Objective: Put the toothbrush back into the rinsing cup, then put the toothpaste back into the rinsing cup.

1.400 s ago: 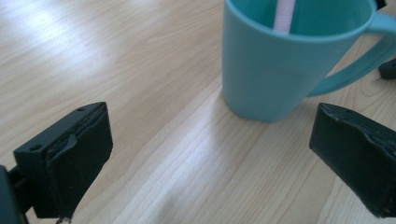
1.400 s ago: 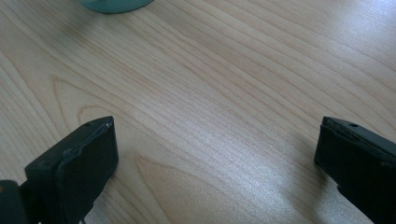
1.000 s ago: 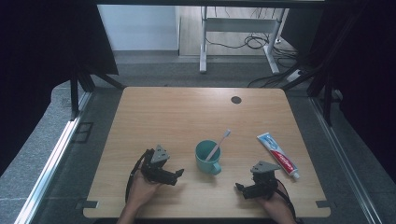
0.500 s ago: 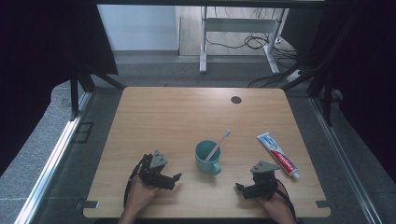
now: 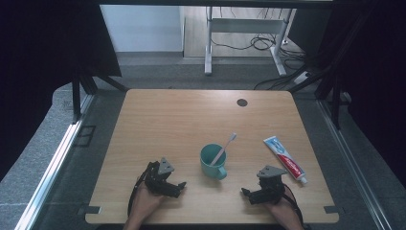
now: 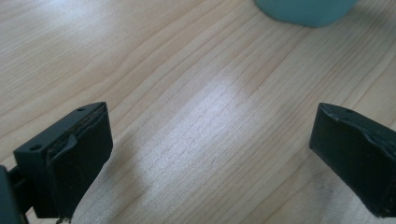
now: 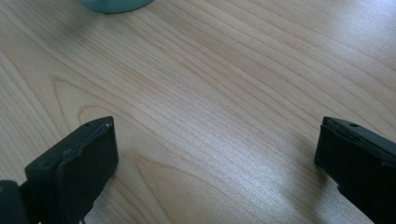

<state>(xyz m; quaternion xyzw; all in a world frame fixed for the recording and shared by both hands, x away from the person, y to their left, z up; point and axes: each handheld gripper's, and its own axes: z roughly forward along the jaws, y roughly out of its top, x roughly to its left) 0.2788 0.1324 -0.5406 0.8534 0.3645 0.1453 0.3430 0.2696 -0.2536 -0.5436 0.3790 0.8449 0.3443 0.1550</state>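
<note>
Teal mug [image 5: 213,162] sits upright near the front middle of the wooden table [image 5: 182,124], handle turned toward the person, with a toothbrush [image 5: 224,149] standing in it and leaning up and to the right, head sticking out past the rim. Off to the right and a bit apart lies a toothpaste tube [image 5: 285,159], flat on the wood, cap end pointing at the near right corner. Left gripper [image 5: 178,188] rests low at the front edge, left of the mug and not touching it, jaws spread wide with nothing between them; in the left gripper view you just get bare wood grain between the two black pads and the mug's base [image 6: 306,10] at the top edge. Right gripper [image 5: 245,193] is the mirror story on the other side, jaws wide apart and empty, near the mug but clear of it, teal base [image 7: 116,4] peeking in at the top left of its view. Small dark round spot [image 5: 242,102] sits far back on the tabletop.
</note>
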